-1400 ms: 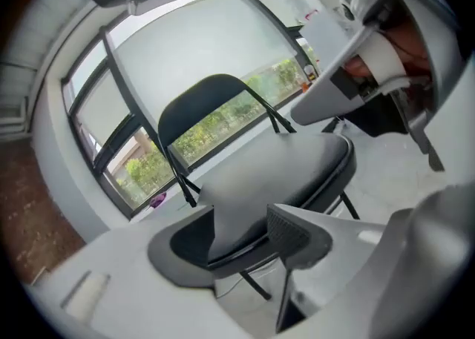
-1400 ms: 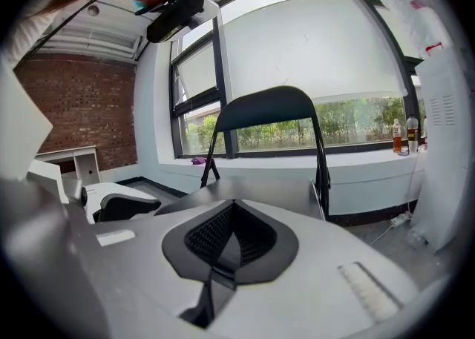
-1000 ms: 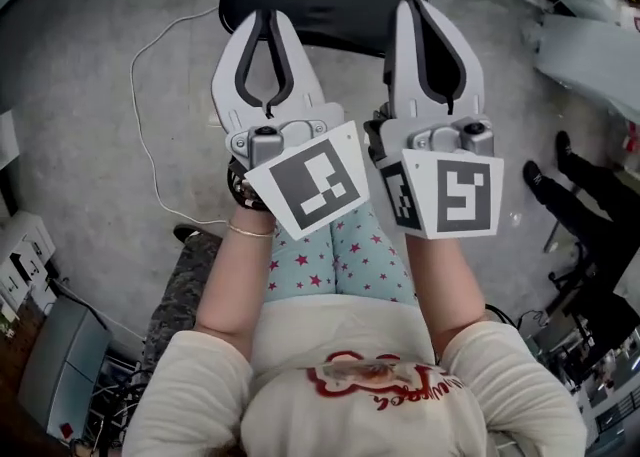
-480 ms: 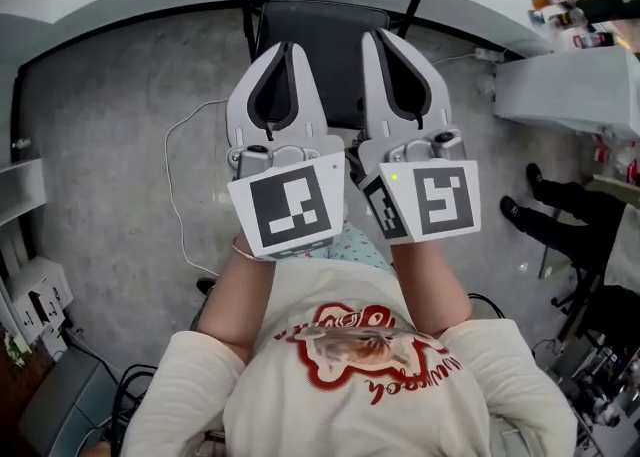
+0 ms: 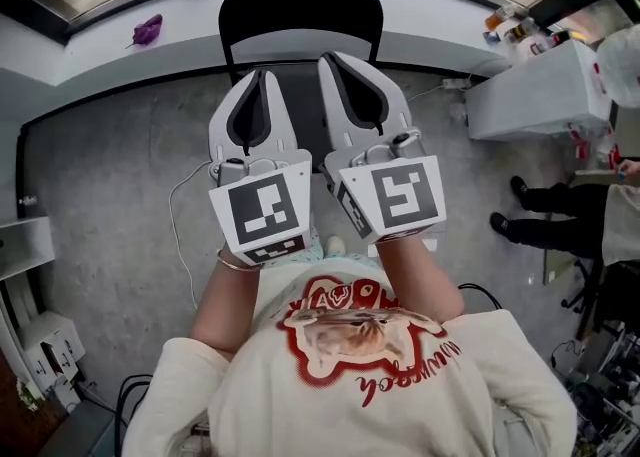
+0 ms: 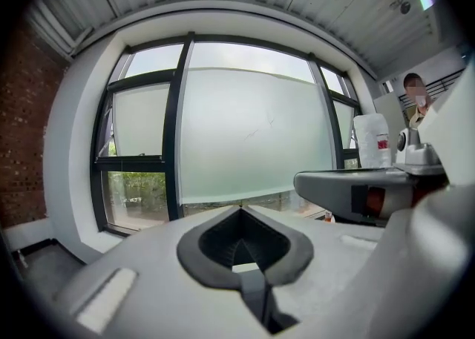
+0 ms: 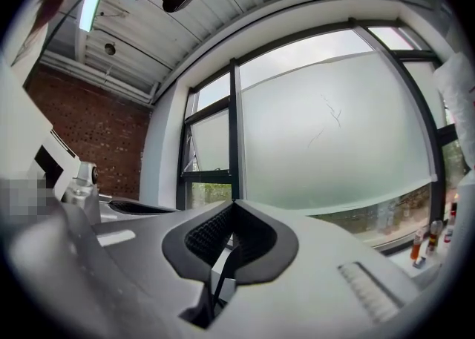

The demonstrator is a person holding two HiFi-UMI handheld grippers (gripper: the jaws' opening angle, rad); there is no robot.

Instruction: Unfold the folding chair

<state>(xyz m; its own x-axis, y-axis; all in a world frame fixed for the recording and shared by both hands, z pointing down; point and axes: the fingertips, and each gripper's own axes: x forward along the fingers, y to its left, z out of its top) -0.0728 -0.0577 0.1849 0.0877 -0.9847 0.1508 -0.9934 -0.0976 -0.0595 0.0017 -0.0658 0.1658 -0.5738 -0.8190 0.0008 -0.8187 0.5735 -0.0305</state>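
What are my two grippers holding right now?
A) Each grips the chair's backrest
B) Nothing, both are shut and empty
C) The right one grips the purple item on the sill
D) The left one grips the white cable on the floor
B: the left gripper and right gripper each show jaws closed together with only the window beyond them, and neither is on the black chair.

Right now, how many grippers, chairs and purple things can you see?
grippers: 2, the left gripper and the right gripper
chair: 1
purple thing: 1
total: 4
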